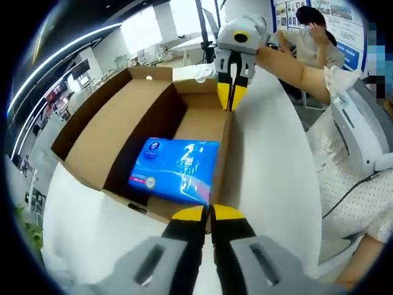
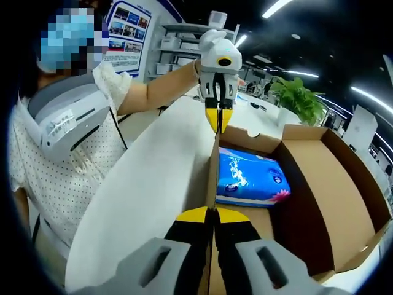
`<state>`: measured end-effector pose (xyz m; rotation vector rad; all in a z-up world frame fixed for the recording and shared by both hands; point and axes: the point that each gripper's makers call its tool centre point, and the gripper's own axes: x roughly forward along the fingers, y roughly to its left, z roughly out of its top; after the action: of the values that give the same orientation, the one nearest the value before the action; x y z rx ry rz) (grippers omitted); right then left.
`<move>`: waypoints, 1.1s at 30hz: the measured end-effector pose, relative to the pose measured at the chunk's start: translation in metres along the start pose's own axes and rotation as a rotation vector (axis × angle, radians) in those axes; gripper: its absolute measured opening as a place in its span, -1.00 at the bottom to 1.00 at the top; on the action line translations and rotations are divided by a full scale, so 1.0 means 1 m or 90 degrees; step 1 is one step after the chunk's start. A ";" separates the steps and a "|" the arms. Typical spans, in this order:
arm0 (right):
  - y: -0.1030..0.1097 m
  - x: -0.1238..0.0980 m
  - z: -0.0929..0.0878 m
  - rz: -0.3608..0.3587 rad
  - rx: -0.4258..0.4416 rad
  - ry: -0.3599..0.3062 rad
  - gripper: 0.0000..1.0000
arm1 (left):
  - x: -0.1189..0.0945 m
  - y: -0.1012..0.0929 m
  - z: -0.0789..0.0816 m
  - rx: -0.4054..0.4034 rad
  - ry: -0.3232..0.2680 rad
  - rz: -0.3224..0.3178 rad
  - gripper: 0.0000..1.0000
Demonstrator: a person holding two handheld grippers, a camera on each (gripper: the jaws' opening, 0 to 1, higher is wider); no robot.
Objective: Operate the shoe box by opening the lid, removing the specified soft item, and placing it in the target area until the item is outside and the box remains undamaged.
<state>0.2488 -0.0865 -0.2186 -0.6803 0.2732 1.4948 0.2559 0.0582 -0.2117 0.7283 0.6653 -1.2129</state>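
Note:
An open brown cardboard shoe box (image 1: 116,117) lies on a white table, its lid flap folded out to the far side. A soft blue tissue pack (image 1: 175,169) lies flat on the box floor. In the left gripper view my left gripper (image 1: 209,213) is shut on the near end of the box's side wall, and my right gripper (image 1: 232,98) pinches the far end of that wall. From the right gripper view, my right gripper (image 2: 214,215) is clamped on the wall's top edge, with the left gripper (image 2: 218,120) on the same edge and the tissue pack (image 2: 249,178) inside the box (image 2: 331,196).
The white table (image 1: 276,160) stretches beside the held wall toward the person in dotted clothes (image 2: 67,184), who stands close to its edge. A potted plant (image 2: 298,98) stands beyond the box. Another person (image 1: 313,37) sits at a desk farther back.

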 end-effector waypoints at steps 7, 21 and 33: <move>-0.004 -0.002 -0.002 -0.003 0.001 -0.001 -0.96 | 0.000 -0.010 0.001 -0.009 -0.006 -0.009 -0.96; -0.022 -0.008 -0.011 0.001 0.024 -0.014 -0.89 | 0.004 -0.023 0.009 -0.033 -0.016 -0.029 -0.98; -0.030 -0.010 -0.015 0.013 0.030 -0.017 -0.86 | 0.009 -0.028 0.015 -0.030 -0.014 -0.021 -0.98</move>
<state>0.2805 -0.1015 -0.2177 -0.6204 0.2950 1.5108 0.2318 0.0355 -0.2134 0.6653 0.6880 -1.2300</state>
